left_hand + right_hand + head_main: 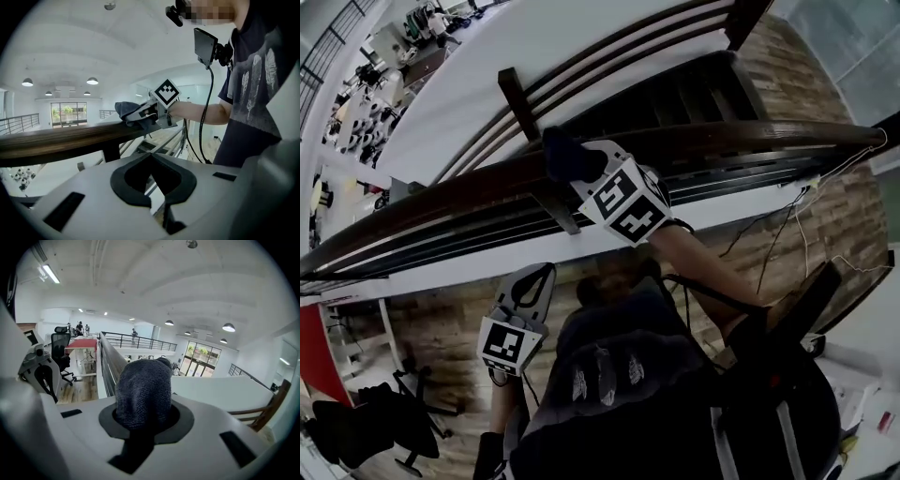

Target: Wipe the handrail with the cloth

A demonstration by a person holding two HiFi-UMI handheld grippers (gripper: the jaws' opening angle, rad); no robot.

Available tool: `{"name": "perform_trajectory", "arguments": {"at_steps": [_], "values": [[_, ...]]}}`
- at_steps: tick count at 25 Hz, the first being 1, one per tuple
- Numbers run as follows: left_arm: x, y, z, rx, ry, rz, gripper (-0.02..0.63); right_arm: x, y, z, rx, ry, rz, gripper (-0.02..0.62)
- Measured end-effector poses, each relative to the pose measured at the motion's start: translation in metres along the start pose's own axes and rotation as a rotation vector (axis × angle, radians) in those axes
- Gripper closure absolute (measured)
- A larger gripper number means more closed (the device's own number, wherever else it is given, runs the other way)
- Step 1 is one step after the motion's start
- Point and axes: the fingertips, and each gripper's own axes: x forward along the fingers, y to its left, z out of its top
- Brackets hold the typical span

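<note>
Cloth [565, 153] clenched in the fingers of the right gripper [586, 171] and pressed onto the top of the handrail [750, 138], toward 12 o'clock in the head view, so that a push along the rail would wipe it. Left gripper [530, 281], at 7 o'clock, hangs below the rail, fingers together on nothing, apparently out of the stroke's way.

A black office chair [59, 347] and red table [83, 344] stand on wood flooring [78, 387] far left of the right gripper [143, 416], pendant lamps [228, 327] hang high above it, and loose cables [766, 223] trail to its right.
</note>
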Motion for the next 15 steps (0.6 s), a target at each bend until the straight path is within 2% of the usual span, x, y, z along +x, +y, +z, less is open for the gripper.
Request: {"name": "perform_trajectory", "arguments": {"at_steps": [3,5,7,9,11,13,15], "values": [[-0.015,0.01,-0.014,-0.04,0.007,0.036,0.6,0.016,0.038,0.02,-0.079,-0.021,0.092,0.528],[-0.016,0.009,-0.015,-0.054,0.001,0.032,0.6,0.012,0.059,0.025,-0.103,-0.059,0.148,0.528],[-0.019,0.01,-0.021,-0.071,0.004,0.024,0.6,0.002,0.076,0.016,-0.082,-0.097,0.181,0.528],[-0.022,0.013,-0.033,-0.09,0.019,0.02,0.6,-0.003,0.084,-0.016,0.016,-0.088,0.193,0.528],[-0.023,0.014,-0.041,-0.086,0.033,0.012,0.6,0.008,0.076,-0.07,0.125,-0.005,0.149,0.528],[-0.02,0.015,-0.043,-0.057,0.043,-0.001,0.6,0.034,0.058,-0.126,0.203,0.085,0.058,0.528],[-0.013,0.016,-0.043,-0.043,0.052,-0.026,0.6,0.068,0.039,-0.158,0.267,0.124,-0.026,0.528]]}}
